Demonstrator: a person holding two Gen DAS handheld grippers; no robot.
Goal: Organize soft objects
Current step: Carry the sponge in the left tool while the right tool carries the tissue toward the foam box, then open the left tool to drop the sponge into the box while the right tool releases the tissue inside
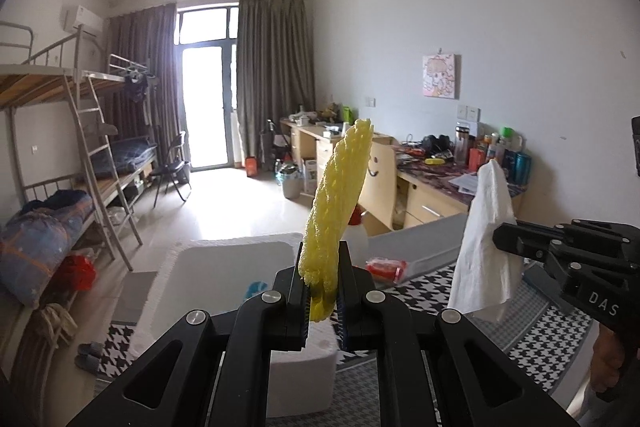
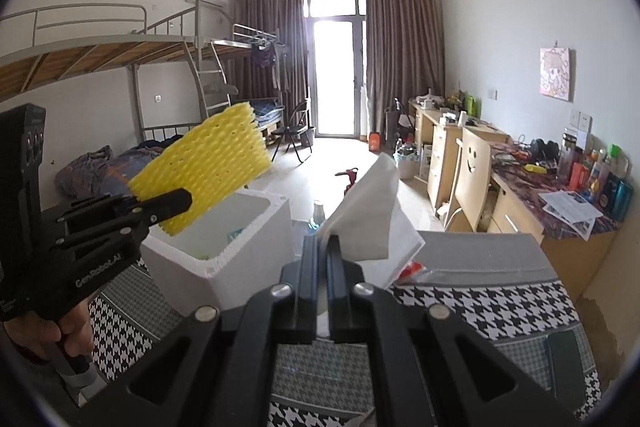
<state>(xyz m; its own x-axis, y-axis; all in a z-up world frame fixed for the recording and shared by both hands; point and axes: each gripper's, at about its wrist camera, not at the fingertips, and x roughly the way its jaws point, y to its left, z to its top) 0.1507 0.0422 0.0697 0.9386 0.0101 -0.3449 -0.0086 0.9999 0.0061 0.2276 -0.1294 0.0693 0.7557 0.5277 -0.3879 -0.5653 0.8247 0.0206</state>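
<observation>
yellow foam net (image 1: 338, 203), white tissue (image 1: 486, 239), houndstooth cloth (image 2: 480, 303)

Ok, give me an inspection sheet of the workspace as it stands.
Surface: black-and-white houndstooth cloth.
Job's things: yellow foam fruit net and white paper tissue, both held in the air; open white foam box below.
Clutter: red packet, white bottle.
Grippers: left gripper shut on the net; right gripper shut on the tissue.
Cables: nothing seen.
Surroundings: bunk beds, cluttered desks.
</observation>
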